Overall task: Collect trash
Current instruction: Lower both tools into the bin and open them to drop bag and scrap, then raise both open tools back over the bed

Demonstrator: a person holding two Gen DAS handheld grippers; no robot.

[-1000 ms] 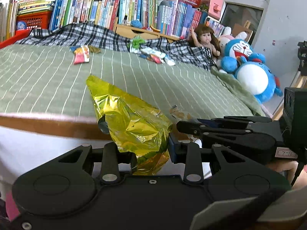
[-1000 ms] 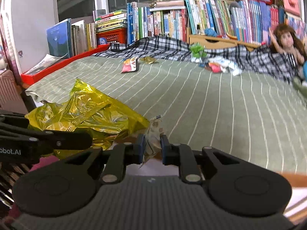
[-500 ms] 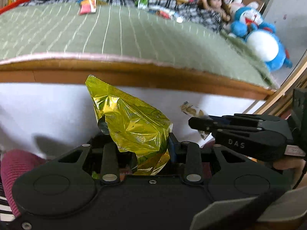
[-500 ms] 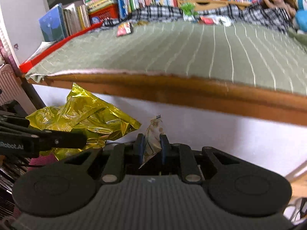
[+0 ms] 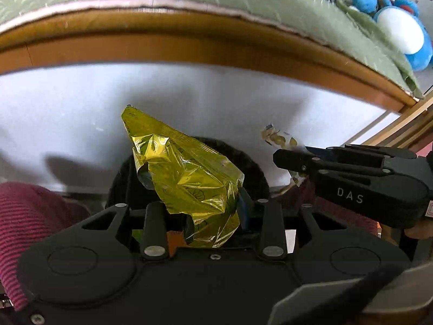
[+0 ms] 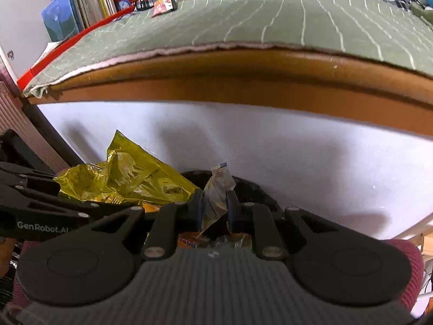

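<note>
Left gripper (image 5: 213, 211) and right gripper (image 6: 213, 208) (both angled downward) are clamped.

Black bin (image 5: 254, 168) mostly hidden behind yellow bag (image 5: 186, 178); bin contents unclear.

Both wrist views look steeply down, close to the bed edge (image 5: 189, 46), sharing the black bin (image 6: 251, 189).

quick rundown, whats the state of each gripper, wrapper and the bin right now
left gripper: shut on the crumpled yellow foil snack bag, held over the bin
right gripper: shut on the small clear printed wrapper, also over the bin
black round trash bin: open, wrappers already inside
red snack packet: lying on the green striped bed cover, not yet collected
</note>
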